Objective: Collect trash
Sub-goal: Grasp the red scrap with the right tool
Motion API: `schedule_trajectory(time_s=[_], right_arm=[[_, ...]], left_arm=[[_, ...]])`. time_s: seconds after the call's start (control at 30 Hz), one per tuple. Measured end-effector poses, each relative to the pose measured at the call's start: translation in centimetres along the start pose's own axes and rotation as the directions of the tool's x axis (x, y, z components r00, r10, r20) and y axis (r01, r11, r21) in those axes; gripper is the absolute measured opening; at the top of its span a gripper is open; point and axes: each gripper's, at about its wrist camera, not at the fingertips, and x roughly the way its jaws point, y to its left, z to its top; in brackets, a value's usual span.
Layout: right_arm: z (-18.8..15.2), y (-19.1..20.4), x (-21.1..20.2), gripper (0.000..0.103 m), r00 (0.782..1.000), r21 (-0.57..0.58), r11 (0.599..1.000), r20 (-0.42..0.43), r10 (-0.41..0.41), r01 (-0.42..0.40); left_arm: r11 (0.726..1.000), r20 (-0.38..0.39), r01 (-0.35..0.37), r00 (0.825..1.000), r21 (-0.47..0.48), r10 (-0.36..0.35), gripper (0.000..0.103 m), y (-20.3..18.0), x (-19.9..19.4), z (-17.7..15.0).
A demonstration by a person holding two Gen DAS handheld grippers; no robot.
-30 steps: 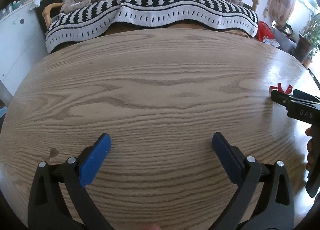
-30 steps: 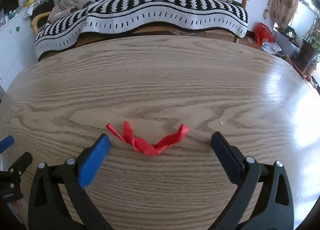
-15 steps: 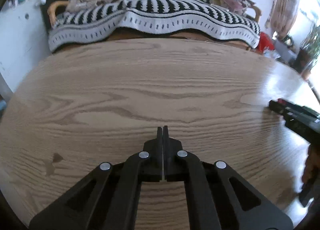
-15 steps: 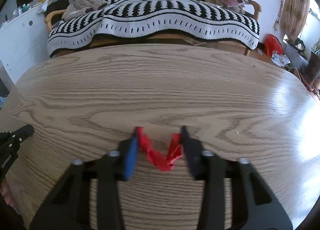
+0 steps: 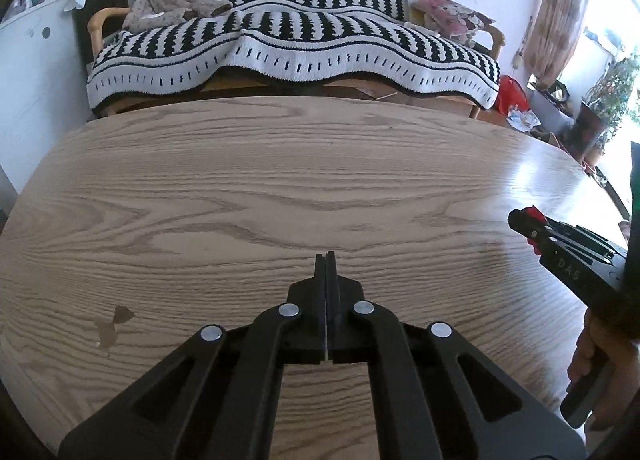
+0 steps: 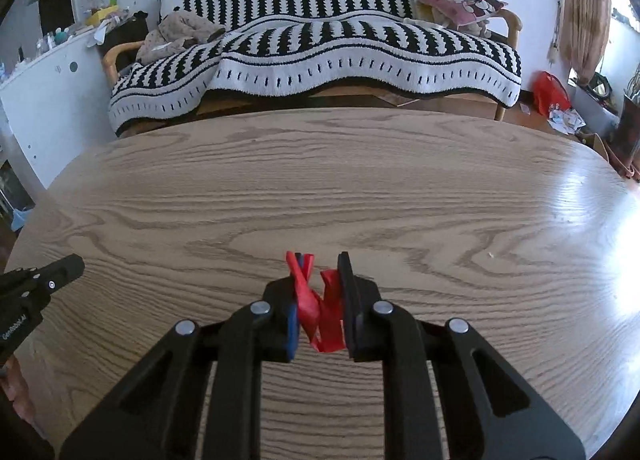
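Note:
A crumpled red wrapper (image 6: 322, 308) is pinched between the blue pads of my right gripper (image 6: 320, 264), which is shut on it just above the wooden table (image 6: 360, 188). A bit of the red wrapper (image 5: 534, 216) shows at the tip of the right gripper in the left wrist view. My left gripper (image 5: 325, 260) is shut and empty, its jaws pressed together over the table's middle. It shows at the left edge of the right wrist view (image 6: 60, 270).
A sofa with a black and white striped blanket (image 5: 292, 44) stands beyond the table's far edge. A small dark stain (image 5: 114, 322) marks the table at the left. A red bag (image 6: 550, 94) and clutter lie on the floor at the right.
Both grippers were open a second ago. The left one has shut empty. The right one has closed on the red wrapper, which lay flat on the table, and lifted it.

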Motion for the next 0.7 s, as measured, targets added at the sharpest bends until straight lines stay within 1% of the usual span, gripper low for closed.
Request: schedule_trajectory(time_s=[0.27,0.4,0.63,0.7], right_arm=[[0.1,0.9,-1.6,0.017,1.000,-0.027,1.000,0.023,0.003,-0.002],[0.2,0.9,-2.9,0.017,0.999,-0.031,1.000,0.037,0.000,0.001],[-0.1,0.9,-4.9,0.017,0.999,-0.011,1.000,0.047,0.018,-0.018],[0.0,0.8,-6.1,0.017,0.997,0.017,0.999,0.059,0.039,-0.040]], left_arm=[[1.000,0.021,0.020,1.000,-0.008,-0.020,0.000,-0.6,-1.0,0.3],[0.999,0.033,0.033,0.999,0.004,-0.033,0.000,-1.4,-1.9,0.4],[0.999,0.058,0.040,0.997,0.011,-0.040,0.000,-1.9,-3.6,0.3],[0.998,0.062,0.058,0.996,0.002,-0.058,0.000,-2.0,-4.4,0.0]])
